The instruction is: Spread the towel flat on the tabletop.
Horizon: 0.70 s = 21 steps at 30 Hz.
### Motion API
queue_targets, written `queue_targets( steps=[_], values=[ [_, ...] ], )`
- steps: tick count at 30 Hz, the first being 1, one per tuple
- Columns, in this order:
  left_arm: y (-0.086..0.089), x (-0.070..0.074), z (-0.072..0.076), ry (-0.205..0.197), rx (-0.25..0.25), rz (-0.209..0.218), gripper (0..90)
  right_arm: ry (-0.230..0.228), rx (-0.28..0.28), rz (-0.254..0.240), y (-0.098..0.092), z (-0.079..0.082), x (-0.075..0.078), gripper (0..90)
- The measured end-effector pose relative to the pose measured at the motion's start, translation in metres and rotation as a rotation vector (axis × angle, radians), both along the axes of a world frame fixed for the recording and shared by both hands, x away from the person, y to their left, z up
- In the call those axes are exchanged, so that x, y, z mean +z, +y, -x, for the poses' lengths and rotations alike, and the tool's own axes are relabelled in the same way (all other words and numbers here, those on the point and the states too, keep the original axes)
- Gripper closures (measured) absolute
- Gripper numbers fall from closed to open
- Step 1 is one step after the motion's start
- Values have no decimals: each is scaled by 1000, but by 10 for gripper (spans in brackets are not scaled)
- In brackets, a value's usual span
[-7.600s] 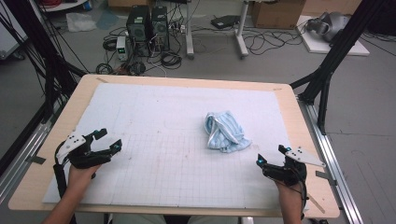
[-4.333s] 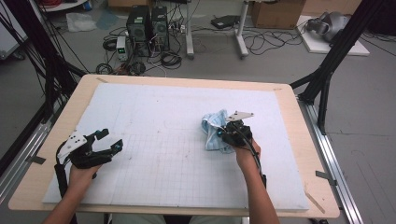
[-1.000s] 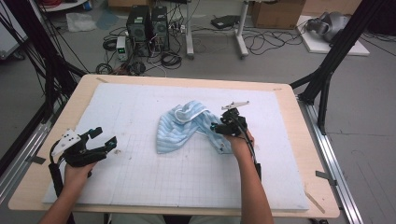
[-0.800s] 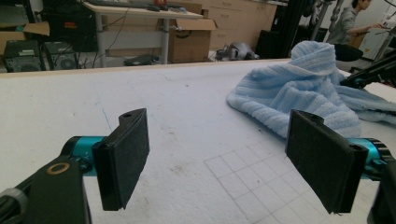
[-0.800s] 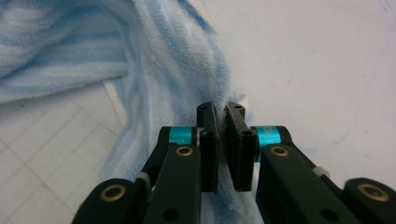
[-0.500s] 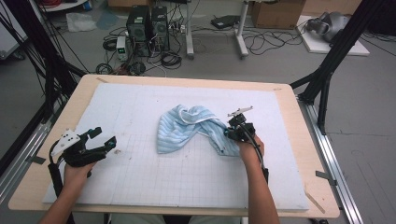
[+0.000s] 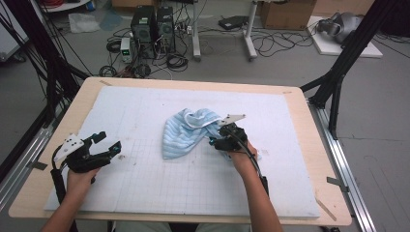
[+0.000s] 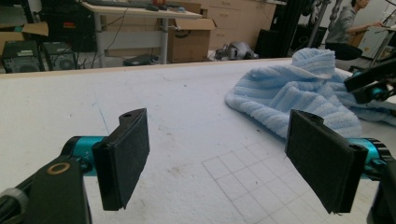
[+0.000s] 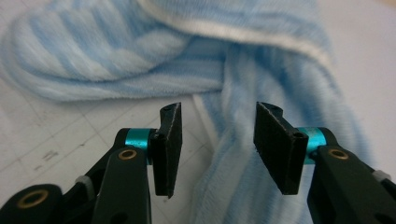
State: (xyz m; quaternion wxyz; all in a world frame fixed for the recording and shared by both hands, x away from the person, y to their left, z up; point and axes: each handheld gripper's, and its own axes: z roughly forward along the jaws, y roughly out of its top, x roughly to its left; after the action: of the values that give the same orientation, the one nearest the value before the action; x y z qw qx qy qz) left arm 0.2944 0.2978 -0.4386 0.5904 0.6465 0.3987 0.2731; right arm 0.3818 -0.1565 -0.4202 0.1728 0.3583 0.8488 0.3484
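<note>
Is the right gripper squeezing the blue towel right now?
No: in the right gripper view the right gripper has its jaws apart, with the towel lying under the gap and neither pad pressing on it.

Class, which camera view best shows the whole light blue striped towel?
The high view: the light blue striped towel lies whole, crumpled. The left gripper view shows it side-on; the right gripper view shows close-up folds.

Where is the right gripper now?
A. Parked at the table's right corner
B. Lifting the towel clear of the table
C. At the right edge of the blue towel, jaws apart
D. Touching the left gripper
C: the right gripper sits at the blue towel lying on the table's white mat, jaws apart over the cloth, not clamped.
</note>
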Motion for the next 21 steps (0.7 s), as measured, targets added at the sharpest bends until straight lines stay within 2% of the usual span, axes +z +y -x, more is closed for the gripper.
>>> queue_targets(
  steps=[2,3,4,5,6,7,8,9,10,12,13,14,15,16,17,18,19,20,21],
  values=[
    [1,0,0,4,1,-1,223,35,-31,52,4,-8,-15,529],
    [1,0,0,4,4,4,223,35,-31,52,4,-8,-15,529],
    [2,0,0,2,6,-1,223,34,-58,35,2,-9,-15,677],
    [2,0,0,3,7,3,223,34,-58,35,2,-9,-15,677],
    [2,0,0,4,5,3,223,41,-62,24,1,-8,-14,759],
    [2,0,0,4,6,4,223,63,-45,-5,0,-8,-14,819],
    [2,0,0,3,6,4,223,94,1,-25,1,-4,-14,851],
    [2,0,0,3,4,3,223,94,1,-25,1,-4,-14,851],
    [2,0,-1,2,5,2,223,119,22,-31,3,-2,-14,853],
    [2,0,-1,3,4,1,223,143,80,-18,11,6,-14,853],
    [2,0,-1,2,4,2,223,165,108,-35,15,9,-13,853],
    [1,0,-1,1,3,2,223,182,168,-43,23,15,-12,853],
    [1,0,-1,1,3,3,223,182,168,-43,23,15,-12,853],
    [1,0,-1,0,3,2,223,197,222,-66,32,22,-10,853],
    [2,0,-1,1,3,3,223,197,222,-66,32,22,-10,853],
    [2,0,-1,2,3,2,223,209,248,-89,36,25,-9,853],
    [2,0,-1,1,2,2,223,219,303,-119,44,30,-8,853],
    [2,0,-1,3,3,1,223,219,303,-119,44,30,-8,853],
    [2,0,-1,3,5,6,223,232,332,-138,49,35,-7,853]
  ],
)
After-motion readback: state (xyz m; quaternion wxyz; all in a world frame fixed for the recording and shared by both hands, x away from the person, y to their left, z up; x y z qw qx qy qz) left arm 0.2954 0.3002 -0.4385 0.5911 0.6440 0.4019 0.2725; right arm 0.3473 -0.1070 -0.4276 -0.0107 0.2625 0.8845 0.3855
